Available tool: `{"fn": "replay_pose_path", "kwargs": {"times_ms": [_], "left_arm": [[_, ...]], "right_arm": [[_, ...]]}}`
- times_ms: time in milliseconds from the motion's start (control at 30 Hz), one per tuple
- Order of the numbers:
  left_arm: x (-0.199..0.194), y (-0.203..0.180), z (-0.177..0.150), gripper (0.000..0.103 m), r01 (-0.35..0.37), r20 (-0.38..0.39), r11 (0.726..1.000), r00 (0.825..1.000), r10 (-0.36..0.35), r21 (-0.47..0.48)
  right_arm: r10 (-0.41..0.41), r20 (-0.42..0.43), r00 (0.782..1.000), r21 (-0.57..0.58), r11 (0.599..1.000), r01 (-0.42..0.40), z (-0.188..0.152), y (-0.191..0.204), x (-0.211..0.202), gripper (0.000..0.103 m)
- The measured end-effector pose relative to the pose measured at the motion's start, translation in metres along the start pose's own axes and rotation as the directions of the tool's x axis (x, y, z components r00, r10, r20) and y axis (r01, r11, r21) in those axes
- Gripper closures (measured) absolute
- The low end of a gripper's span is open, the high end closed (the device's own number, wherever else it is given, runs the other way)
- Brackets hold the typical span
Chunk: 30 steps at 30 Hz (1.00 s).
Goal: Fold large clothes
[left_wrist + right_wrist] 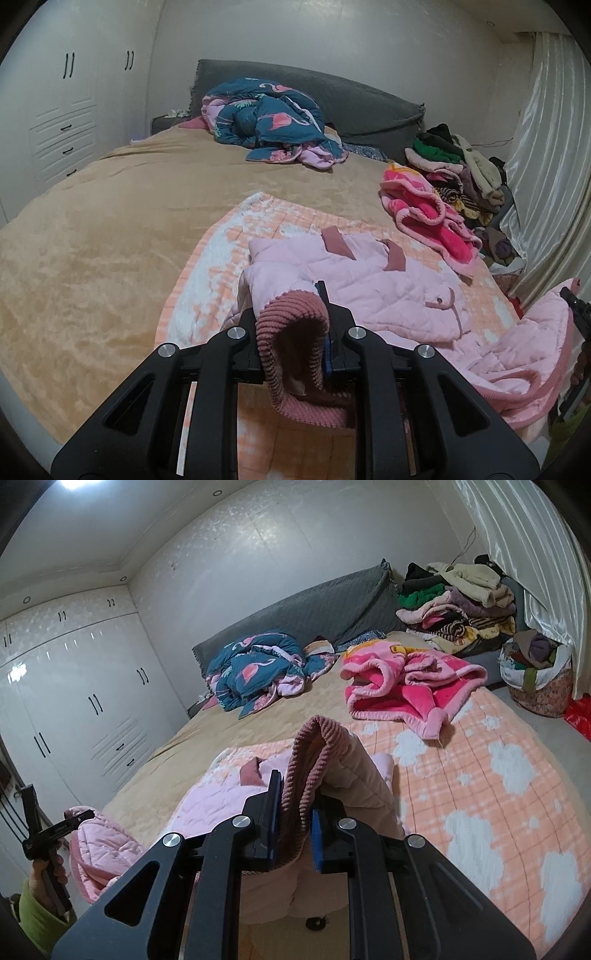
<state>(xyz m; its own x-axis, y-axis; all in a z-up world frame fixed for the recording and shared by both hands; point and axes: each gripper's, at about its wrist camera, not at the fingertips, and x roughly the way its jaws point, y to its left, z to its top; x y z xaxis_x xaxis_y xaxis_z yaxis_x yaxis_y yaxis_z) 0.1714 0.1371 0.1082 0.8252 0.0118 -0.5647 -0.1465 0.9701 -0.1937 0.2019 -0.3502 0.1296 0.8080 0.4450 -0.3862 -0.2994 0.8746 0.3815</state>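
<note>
Fingers first: both pairs were pinched nearly closed, each on a ribbed dusty-pink band of the pink quilted jacket point(388, 291). Left gripper point(325, 325) had the ribbed hem point(295, 332) bunched between its pads, cloth looping over and hanging down in front of the lens. Right gripper point(295, 812) was clamped the same way on its own ribbed edge point(310, 760), w/ the quilted panel draped off to the right side.

Where was the jacket? Spread across the peach cloud-print blanket point(498, 775) on the bed point(92, 221), near edge lifted by both grippers, far part w/ the dark-pink cuffs point(395, 258) lying flat on the blanket. In the right view the other gripper showed at far left, held by a hand in a green sleeve point(37, 915), more pink quilting bunched beside it.

Handling, as a judgement: looked light, soft, padded, so it would sag and fold wherever it wasn't supported (no stiffness to count on). Ribbed bands looked like the best hold: thick, grippy, unlikely to slip from the pads. Quilted shell seemed smoother and might slide.

Elsewhere: hot-pink fleece blanket point(406, 686) crumpled close by, flamingo quilt point(269, 122) up by the grey headboard point(351, 99), pile of clothes point(461, 605) at the far corner.
</note>
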Motion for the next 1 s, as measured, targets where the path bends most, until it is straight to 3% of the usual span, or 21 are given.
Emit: {"fn": "replay_pose_path", "kwargs": {"times_ms": [1000], "left_arm": [[0.065,0.011,0.043,0.088,-0.049,-0.013,0.998,0.999,0.049,-0.029]], "right_arm": [[-0.09,0.0,0.996,0.023,0.996,0.09,0.04,-0.019,0.071,0.09]]}}
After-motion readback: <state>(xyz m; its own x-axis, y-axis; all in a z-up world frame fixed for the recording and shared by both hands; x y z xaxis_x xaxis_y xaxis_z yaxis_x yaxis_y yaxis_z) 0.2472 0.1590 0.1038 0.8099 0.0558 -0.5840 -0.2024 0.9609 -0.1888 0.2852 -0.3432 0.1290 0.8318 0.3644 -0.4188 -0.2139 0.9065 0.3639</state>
